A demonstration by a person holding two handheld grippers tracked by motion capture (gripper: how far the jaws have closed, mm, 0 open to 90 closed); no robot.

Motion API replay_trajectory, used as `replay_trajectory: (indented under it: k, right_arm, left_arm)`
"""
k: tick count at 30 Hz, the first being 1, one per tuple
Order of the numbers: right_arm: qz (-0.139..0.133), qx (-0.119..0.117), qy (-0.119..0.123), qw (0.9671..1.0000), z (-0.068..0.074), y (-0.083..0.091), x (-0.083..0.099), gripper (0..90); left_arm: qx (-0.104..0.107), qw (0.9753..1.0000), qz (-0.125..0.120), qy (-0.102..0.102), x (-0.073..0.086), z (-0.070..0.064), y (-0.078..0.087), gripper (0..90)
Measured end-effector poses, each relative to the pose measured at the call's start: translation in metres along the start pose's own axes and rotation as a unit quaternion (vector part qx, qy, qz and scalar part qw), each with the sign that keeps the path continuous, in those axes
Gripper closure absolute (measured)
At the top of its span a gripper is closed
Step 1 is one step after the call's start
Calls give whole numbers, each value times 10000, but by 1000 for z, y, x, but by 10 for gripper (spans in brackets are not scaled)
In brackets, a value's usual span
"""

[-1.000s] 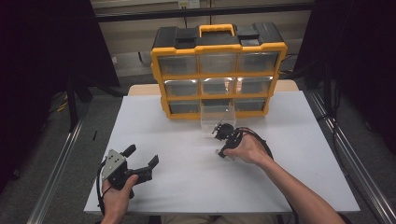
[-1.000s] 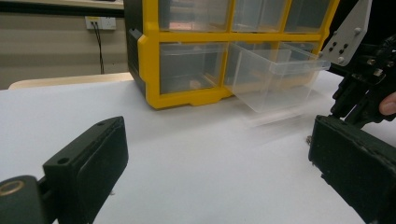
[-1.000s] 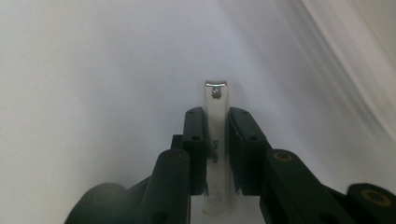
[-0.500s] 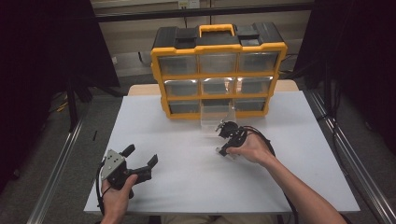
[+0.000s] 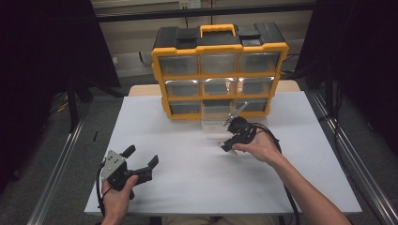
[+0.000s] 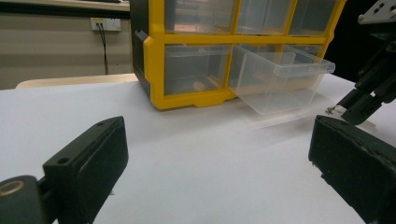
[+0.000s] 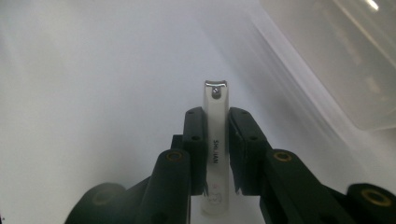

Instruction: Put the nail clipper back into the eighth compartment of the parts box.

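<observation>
Nail clipper (image 7: pixel 216 140) sits clamped between the two black jaws of the right tongs (image 7: pixel 216 122), lower centre of the right gripper view; jaws closed flat on its long sides, hinged end with the rivet pointing away from the camera, printed face up. Gripping along the narrow body rather than across the lever looks deliberate: it keeps the clipper aligned with the jaws, so it can be dropped nose-first.

In the high view the right tongs (image 5: pixel 233 133) are just right of frame centre, over the white worktop (image 5: pixel 187 187), tipped downward, cable trailing off along the forearm. Whether the clipper hangs just above the sheet or rests on it I cannot tell.

Left tongs (image 5: pixel 141 161), lower left of the high view, jaws spread wide, nothing between them. In the left gripper view both jaw pads (image 6: pixel 88 163) stand far apart with bare worktop between. Judged parked: held low and clear so as not to crowd the working hand.

Clear drawer (image 6: pixel 280 79), pulled out of the bottom row, middle slot, tilts forward with its front resting near the worktop; it lies just beyond the right tongs, upper right in the right gripper view (image 7: pixel 345 56). Open and angled, it gives an easy mouth for the clipper, the probable destination.

Farthest: yellow organiser (image 5: pixel 219 70), upper centre, remaining drawers shut, handle on top
</observation>
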State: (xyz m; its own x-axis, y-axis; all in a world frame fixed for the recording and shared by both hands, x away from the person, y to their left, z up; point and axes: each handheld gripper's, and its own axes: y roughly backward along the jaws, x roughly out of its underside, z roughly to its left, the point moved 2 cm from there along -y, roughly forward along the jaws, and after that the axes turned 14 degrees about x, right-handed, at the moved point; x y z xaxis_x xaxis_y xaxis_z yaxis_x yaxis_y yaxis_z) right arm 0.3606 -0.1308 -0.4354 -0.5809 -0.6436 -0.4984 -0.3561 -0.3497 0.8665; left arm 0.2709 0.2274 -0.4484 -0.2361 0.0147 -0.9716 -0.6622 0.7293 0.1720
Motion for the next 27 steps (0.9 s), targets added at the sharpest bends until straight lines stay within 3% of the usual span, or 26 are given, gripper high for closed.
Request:
replay_trajectory:
  k: [7, 9, 27]
  right_arm:
    - [-393, -93, 50, 9992, -3, 11, -3, 778]
    - [-416, -65, 19, 9991, -4, 14, -4, 778]
    - [-983, 32, 124, 9951, -12, 46, -27, 778]
  left_arm:
    - [8, 10000, 46, -34, 0, 1, 1, 47]
    - [-15, 9999, -82, 64, 0, -1, -1, 47]
    - [55, 10000, 19, -28, 0, 1, 1, 48]
